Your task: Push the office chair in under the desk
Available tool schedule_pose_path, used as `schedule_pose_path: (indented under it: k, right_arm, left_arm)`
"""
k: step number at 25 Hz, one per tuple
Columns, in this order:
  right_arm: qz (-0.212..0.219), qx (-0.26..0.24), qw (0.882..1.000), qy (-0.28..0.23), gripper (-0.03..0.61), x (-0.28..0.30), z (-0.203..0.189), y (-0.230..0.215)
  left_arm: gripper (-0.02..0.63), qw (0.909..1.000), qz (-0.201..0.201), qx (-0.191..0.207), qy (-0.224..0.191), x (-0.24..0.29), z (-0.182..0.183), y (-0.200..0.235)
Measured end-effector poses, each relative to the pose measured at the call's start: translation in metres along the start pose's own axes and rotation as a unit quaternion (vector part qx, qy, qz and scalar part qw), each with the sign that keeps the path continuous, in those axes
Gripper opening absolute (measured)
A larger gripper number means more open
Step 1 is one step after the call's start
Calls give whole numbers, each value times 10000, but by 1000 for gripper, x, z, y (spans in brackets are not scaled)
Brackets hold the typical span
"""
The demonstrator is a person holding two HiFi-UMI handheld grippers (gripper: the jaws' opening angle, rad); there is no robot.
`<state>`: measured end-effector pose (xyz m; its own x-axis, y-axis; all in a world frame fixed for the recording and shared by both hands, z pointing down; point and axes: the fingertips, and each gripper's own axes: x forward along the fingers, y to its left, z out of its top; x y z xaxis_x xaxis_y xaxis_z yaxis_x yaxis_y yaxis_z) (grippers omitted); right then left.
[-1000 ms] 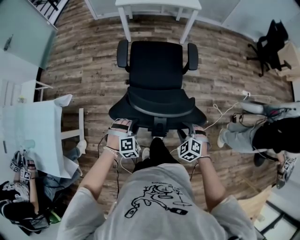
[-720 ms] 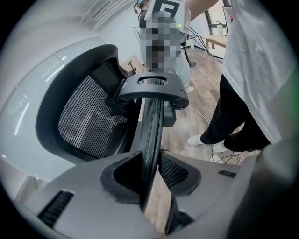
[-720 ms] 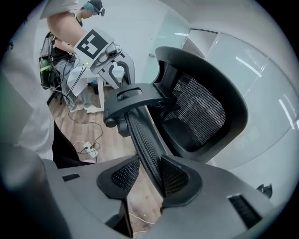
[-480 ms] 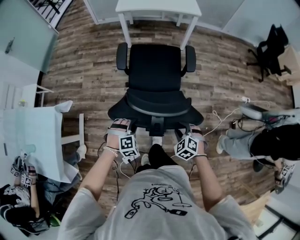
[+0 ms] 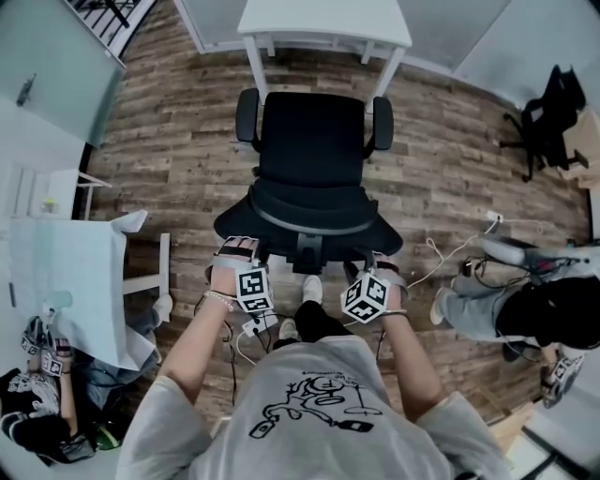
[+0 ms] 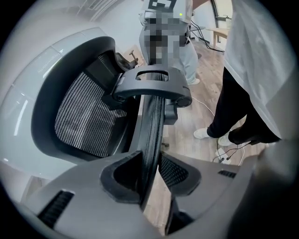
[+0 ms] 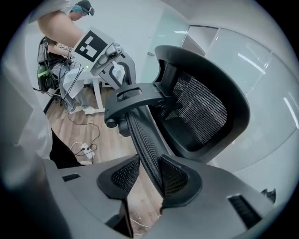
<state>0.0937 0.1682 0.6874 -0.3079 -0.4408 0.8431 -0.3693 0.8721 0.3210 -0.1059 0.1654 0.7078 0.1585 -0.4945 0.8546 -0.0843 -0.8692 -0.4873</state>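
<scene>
Your left gripper [image 6: 150,172] & right gripper [image 7: 150,173] are each clamped on the backrest [image 5: 309,211] rim; the office chair [image 5: 309,141] stands just short of the white desk [image 5: 323,19], seat facing it; prob. heavy but free-rolling (it may veer), so push evenly w/ both.

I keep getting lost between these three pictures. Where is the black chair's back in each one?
Head view: chair back at the centre, just below the seat.
Left gripper view: chair back edge-on, rising from bottom centre, mesh to its left.
Right gripper view: chair back edge-on, slanting up from bottom centre, mesh to its right.
Shared landmark: the wood floor.
</scene>
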Motion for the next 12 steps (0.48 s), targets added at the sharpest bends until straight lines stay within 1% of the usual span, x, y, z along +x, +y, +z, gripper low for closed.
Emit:
schedule_pose_path:
  k: [8,12]
  right_arm:
    - [74,5,10000,-17,160,16,5,-32]
    - [108,-16,9999,-43,160,20,3,-42]
  left_arm:
    - [118,9998,-12,13,218,18,2,30]
    - [121,9996,-42,-17,294,25,6,37]
